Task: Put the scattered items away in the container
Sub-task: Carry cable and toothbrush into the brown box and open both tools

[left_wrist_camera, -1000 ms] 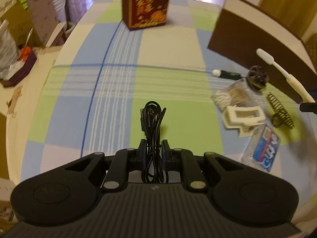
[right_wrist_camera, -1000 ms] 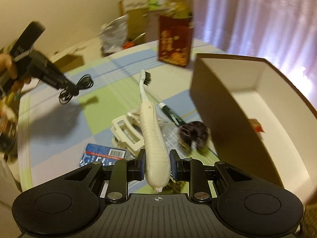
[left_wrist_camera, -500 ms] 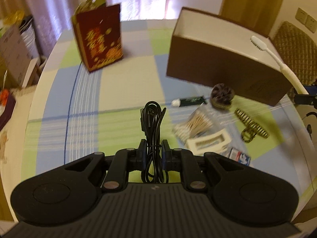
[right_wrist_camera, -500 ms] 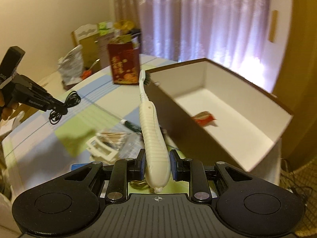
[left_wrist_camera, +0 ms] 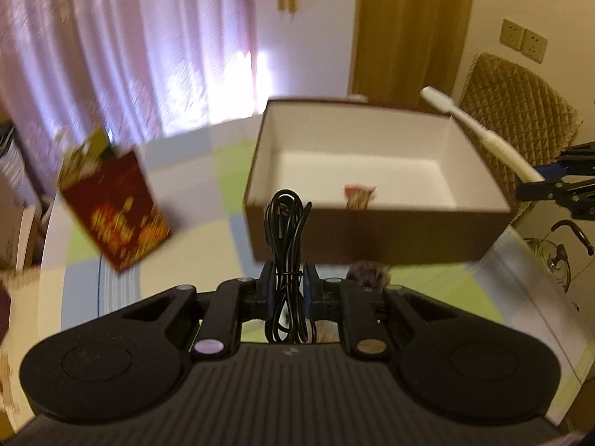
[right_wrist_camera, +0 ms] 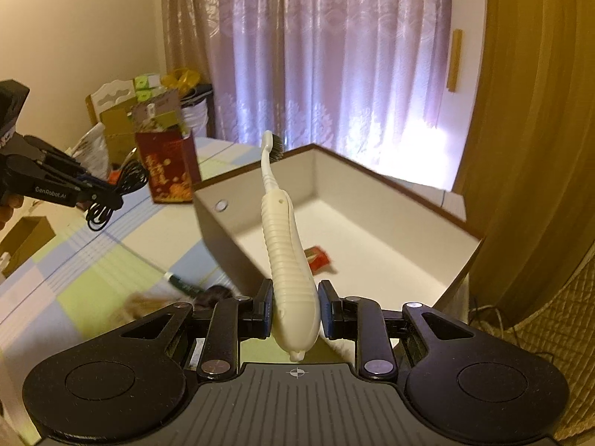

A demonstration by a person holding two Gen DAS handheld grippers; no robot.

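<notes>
One red packet (right_wrist_camera: pixel 317 258) in box (right_wrist_camera: pixel 390 193); left fingers (left_wrist_camera: pixel 288 287) clamp cable (left_wrist_camera: pixel 287 219), right fingers (right_wrist_camera: pixel 293 306) clamp toothbrush (right_wrist_camera: pixel 284 245).

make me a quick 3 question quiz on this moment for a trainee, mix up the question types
1. True or false: the left gripper is shut on a coiled black cable.
2. Multiple choice: what does the right gripper hold? A) a hair clip B) a cream toothbrush C) a pen
3. Short answer: what already lies inside the box?

Key
1. True. The cable sits clamped between the fingers, its loops sticking up in front of the box.
2. B. The toothbrush is held by its ribbed handle, bristle end pointing out over the box.
3. One small red packet on the white floor; nothing else shows in there.
</notes>
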